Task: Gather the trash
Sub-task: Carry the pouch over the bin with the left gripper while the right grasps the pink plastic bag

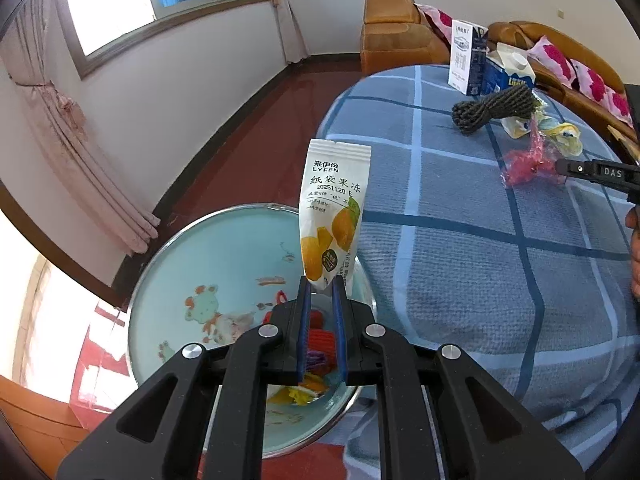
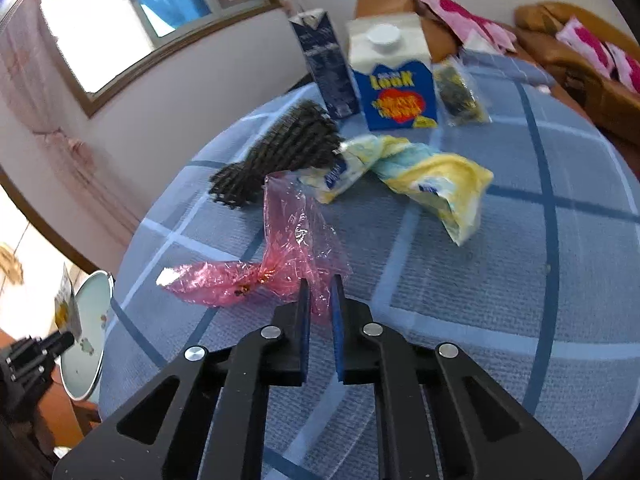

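Left wrist showed my left gripper (image 1: 322,282) pinching the jelly pouch (image 1: 334,210) above the basin (image 1: 192,256); I judged centring before release best, while my right gripper (image 2: 320,284) nipped the pink cellophane (image 2: 288,240).

cartons (image 2: 390,76) behind wrappers (image 2: 436,184); basin (image 1: 208,280) beside table (image 1: 500,280)

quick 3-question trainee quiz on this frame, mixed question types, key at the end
1. True or false: the left gripper holds the jelly pouch above the basin.
2. What is between the fingers of the right gripper? A) black cord bundle B) pink plastic wrapper C) milk carton
3. Fill in: the blue milk carton stands ____ on the table.

Key: 1 true. 2 B, the pink plastic wrapper; the black cord bundle lies apart on the cloth. 3 upright.
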### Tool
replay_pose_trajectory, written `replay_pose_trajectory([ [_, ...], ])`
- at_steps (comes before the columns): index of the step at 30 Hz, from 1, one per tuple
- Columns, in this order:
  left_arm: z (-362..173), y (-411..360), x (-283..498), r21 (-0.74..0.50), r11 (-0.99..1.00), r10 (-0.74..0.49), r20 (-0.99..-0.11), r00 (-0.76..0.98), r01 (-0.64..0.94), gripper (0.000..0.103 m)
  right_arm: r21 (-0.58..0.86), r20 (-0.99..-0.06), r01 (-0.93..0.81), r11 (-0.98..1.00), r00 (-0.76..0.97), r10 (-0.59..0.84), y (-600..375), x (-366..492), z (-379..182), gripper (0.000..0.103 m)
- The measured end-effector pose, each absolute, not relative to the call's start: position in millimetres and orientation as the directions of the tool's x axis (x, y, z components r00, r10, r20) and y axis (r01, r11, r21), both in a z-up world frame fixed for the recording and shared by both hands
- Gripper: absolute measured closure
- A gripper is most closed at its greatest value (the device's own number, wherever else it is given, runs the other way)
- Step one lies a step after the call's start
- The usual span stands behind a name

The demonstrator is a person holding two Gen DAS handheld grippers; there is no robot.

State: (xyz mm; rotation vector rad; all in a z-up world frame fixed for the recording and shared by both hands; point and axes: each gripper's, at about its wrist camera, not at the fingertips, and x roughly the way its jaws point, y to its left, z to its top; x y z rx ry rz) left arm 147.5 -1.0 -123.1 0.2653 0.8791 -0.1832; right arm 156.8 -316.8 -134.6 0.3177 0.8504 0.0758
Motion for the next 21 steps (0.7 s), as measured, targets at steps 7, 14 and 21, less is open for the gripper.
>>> replay_pose_trajectory([
  [7,-123,20,136,0.185,0.955,-0.001,-0.779,0.628,0.230,0.092,0.268,-0.662,-0.022,0.963,0.722,0.201,-301,149,-106,0.094],
  [14,-123,45,127,0.210,0.962,0.057,-0.780,0.623,0.175,0.092,0.239,-0.654,-0.097,0.966,0.719,0.234,-275,157,-99,0.094],
  [21,-124,58,123,0.236,0.961,0.101,-0.781,0.616,0.142,0.092,0.205,-0.655,-0.156,0.966,0.712,0.254,-248,166,-98,0.094],
])
